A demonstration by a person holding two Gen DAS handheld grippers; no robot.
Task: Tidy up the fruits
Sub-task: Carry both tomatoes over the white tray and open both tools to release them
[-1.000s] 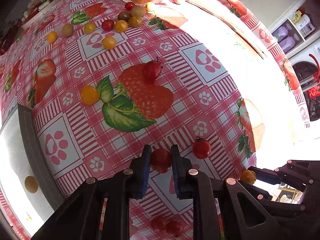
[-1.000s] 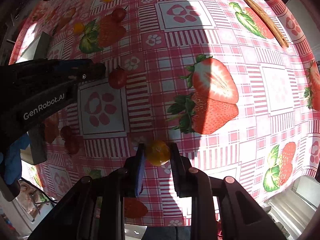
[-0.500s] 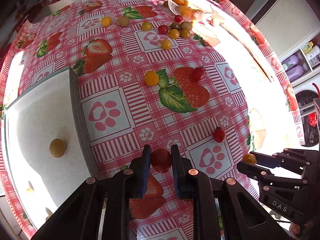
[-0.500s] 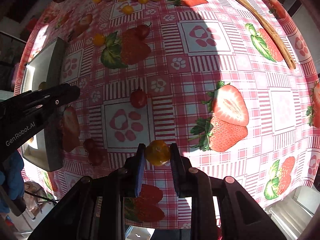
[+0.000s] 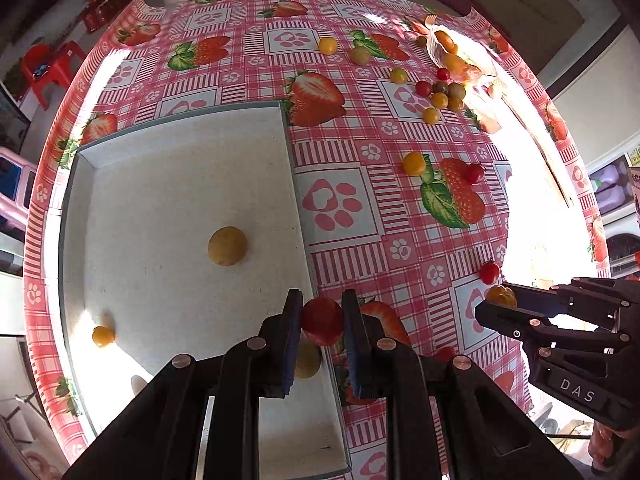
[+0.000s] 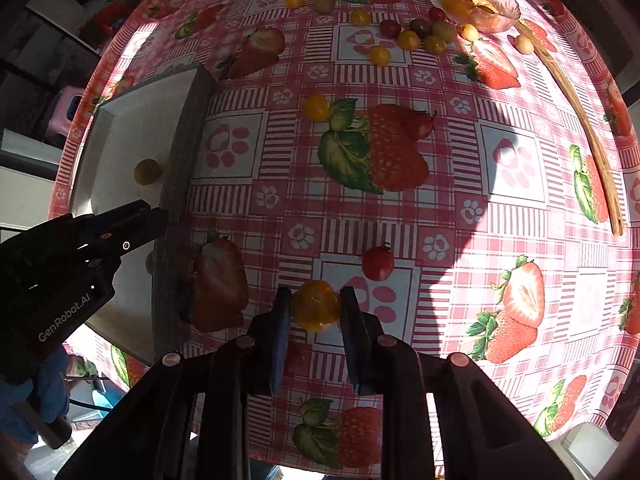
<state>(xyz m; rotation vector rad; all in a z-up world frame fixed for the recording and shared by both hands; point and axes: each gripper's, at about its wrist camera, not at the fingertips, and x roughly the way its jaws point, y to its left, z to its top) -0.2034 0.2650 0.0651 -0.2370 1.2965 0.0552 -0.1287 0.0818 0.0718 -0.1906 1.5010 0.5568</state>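
- Carrying a red tomato (image 5: 322, 320) pinched between its fingers, the left claw (image 5: 320, 334) hangs over the white tray's (image 5: 180, 184) right wall; release inside looks the likely next move. "DAS" marks the other claw.
- Gripping an orange tomato (image 6: 316, 305), the right claw (image 6: 316, 312) waits above the tabletop (image 6: 520, 240), near the tray. "GenRobot.AI" is legible opposite.
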